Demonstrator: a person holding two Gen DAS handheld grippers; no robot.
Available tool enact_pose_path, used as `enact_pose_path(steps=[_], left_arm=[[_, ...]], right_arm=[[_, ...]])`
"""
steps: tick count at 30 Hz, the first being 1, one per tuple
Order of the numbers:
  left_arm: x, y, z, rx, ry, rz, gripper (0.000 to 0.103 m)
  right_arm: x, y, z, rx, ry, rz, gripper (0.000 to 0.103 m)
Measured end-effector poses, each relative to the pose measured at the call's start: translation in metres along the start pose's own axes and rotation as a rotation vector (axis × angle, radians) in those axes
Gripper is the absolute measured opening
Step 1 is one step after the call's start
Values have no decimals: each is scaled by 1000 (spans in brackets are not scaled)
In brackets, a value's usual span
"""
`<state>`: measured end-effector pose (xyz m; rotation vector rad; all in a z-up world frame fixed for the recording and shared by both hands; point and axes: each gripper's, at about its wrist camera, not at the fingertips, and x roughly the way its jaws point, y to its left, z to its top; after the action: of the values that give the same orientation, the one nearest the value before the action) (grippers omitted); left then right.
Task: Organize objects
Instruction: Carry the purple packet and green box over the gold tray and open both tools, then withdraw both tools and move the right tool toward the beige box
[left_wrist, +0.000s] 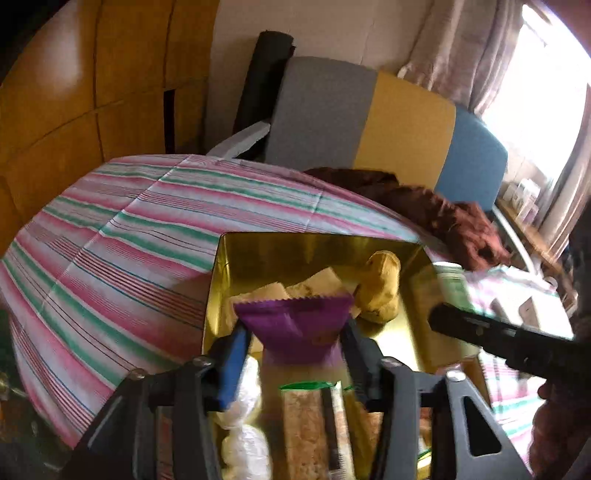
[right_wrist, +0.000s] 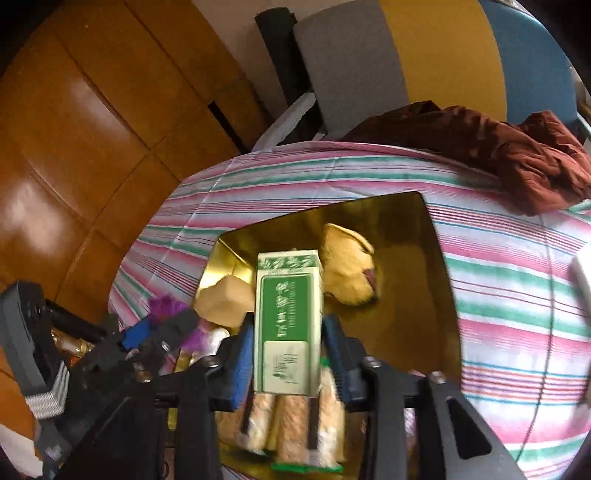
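A gold tin box (left_wrist: 317, 247) stands open on the striped tablecloth (left_wrist: 122, 236). My left gripper (left_wrist: 295, 343) is shut on a purple snack packet (left_wrist: 295, 325) and holds it over the tin. My right gripper (right_wrist: 286, 354) is shut on a green and white carton (right_wrist: 288, 321), held above the same tin (right_wrist: 406, 229). Inside lie a yellow plush toy (left_wrist: 380, 291), pale wrapped pieces (right_wrist: 225, 302) and clear packs of biscuits (right_wrist: 291, 428). The right gripper's dark finger (left_wrist: 491, 328) shows at the right of the left wrist view. The left gripper (right_wrist: 155, 328) shows at the lower left of the right wrist view.
A dark red cloth (right_wrist: 517, 155) lies at the table's far right edge. Behind the table stands a chair back in grey, yellow and blue (left_wrist: 369, 122). Wooden cabinet panels (left_wrist: 74, 92) fill the left. A bright window with curtains (left_wrist: 535, 92) is at the right.
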<state>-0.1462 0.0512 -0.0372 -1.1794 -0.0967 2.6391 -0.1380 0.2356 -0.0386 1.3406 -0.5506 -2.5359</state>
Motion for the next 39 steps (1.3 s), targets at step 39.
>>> enact_pose_path(steps=[39], left_arm=[[-69,-37,-53,122,-108,26,68]], right_arm=[[-46,7,-73,-96,-72,-169,49]])
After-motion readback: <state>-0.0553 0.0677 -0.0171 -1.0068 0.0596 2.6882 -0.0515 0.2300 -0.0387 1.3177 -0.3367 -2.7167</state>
